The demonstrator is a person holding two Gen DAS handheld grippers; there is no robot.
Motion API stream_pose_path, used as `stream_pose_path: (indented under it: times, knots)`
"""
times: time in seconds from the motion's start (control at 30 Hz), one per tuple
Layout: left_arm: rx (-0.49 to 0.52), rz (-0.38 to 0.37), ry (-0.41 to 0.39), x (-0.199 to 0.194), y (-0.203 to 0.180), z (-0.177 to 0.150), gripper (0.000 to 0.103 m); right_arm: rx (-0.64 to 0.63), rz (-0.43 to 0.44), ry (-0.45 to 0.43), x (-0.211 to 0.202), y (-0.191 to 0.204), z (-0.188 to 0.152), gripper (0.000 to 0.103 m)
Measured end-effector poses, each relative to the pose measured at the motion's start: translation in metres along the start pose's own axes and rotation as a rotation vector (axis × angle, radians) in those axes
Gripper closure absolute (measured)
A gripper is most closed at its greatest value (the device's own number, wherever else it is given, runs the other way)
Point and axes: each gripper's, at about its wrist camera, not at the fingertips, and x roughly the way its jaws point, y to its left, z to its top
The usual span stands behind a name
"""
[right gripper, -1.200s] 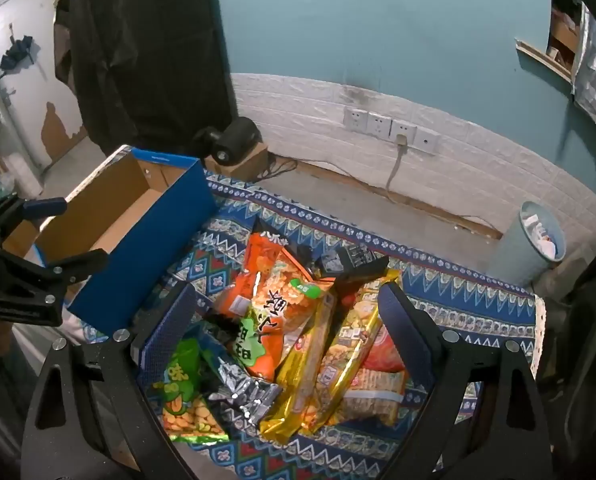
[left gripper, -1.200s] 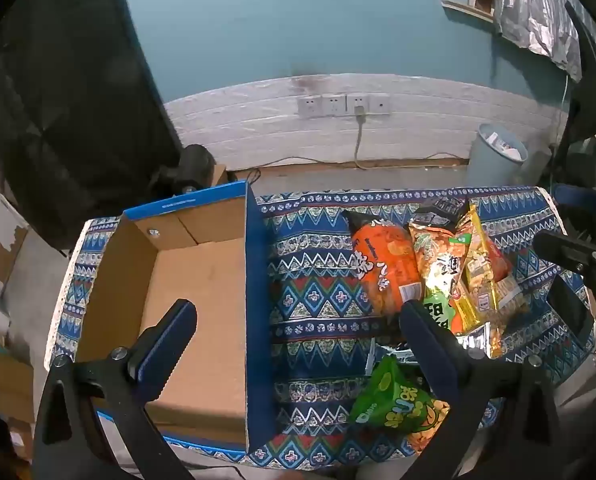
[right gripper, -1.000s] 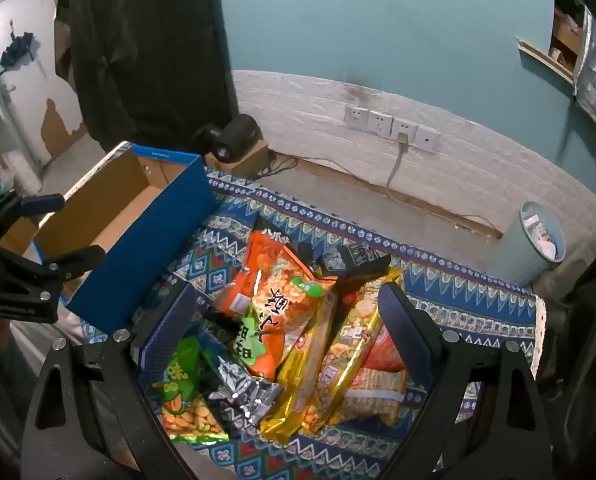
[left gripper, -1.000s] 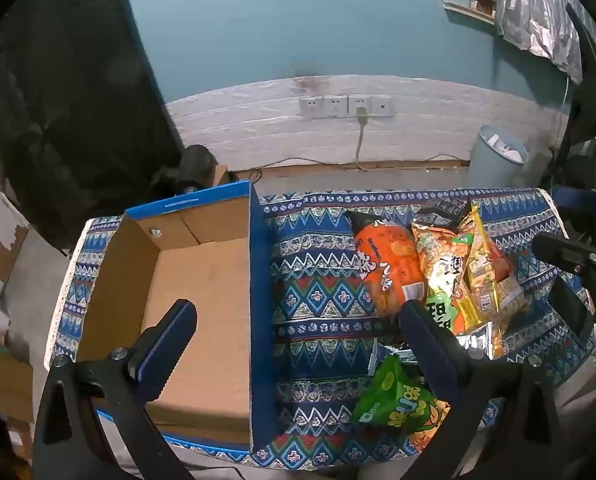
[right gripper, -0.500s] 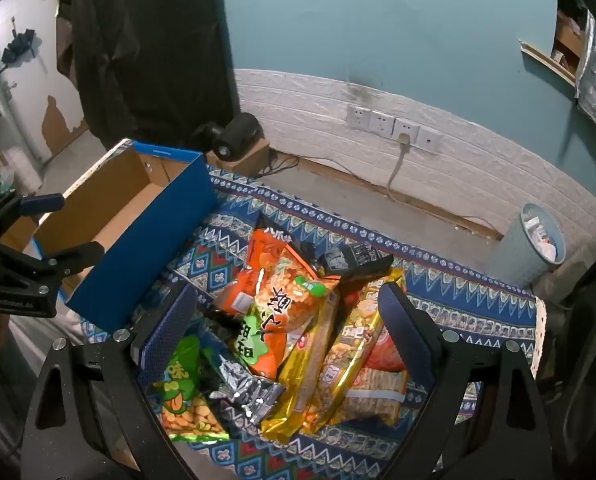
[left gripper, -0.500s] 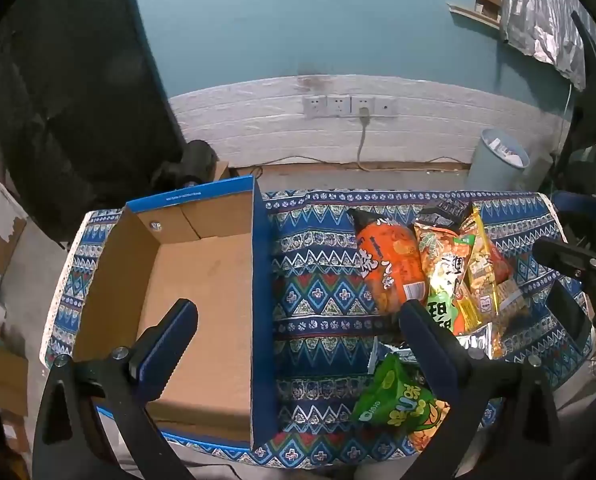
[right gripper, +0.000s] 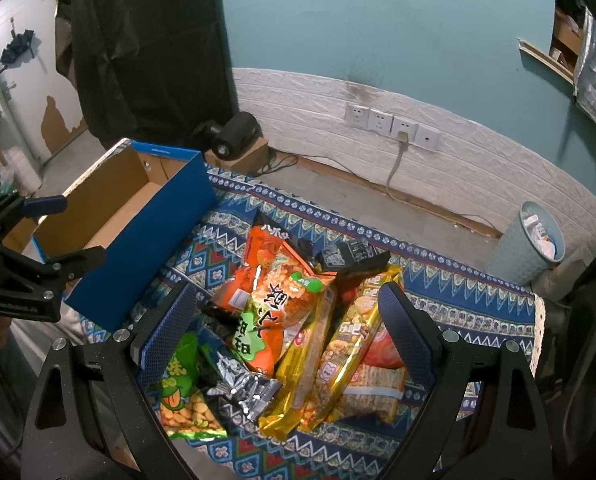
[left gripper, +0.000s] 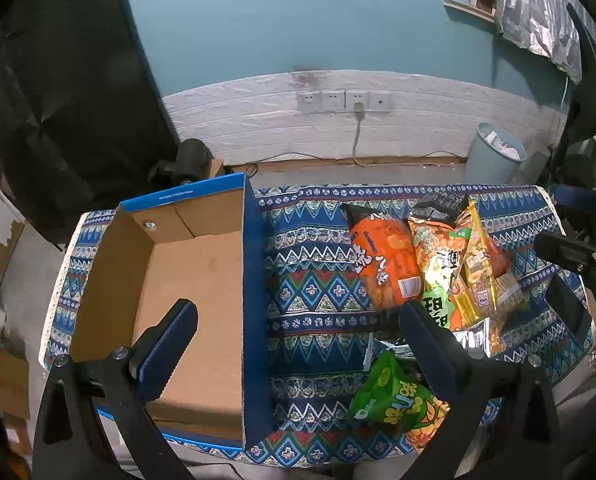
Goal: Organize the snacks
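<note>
An empty blue cardboard box (left gripper: 186,280) (right gripper: 110,216) sits at the table's left. A pile of snack bags lies at the right: an orange bag (left gripper: 382,260), an orange-and-green bag (right gripper: 274,304), gold packs (right gripper: 338,352), a silver pack (right gripper: 242,384), a black pack (right gripper: 350,254) and a green bag (left gripper: 394,400) (right gripper: 178,388). My left gripper (left gripper: 294,328) is open and empty, held above the box's right wall. My right gripper (right gripper: 286,320) is open and empty, held above the snack pile.
A patterned blue cloth (left gripper: 310,292) covers the table. Behind it are a floor strip, a white wall with sockets (left gripper: 342,101), a black device (right gripper: 234,134) and a pale blue bin (right gripper: 530,240). A black chair (left gripper: 590,92) stands at the right.
Both grippers drifted only slightly; the views shifted a little. Both stayed open and no snack moved.
</note>
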Motion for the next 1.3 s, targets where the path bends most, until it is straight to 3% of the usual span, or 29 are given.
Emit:
stream_pose_path:
  times: [1.3]
  knots:
    - [0.009,-0.008,0.045,0.0083,-0.002,-0.0022,0.001,-0.001,0.002,0.018,0.0015,-0.0015,-0.0009,0.012]
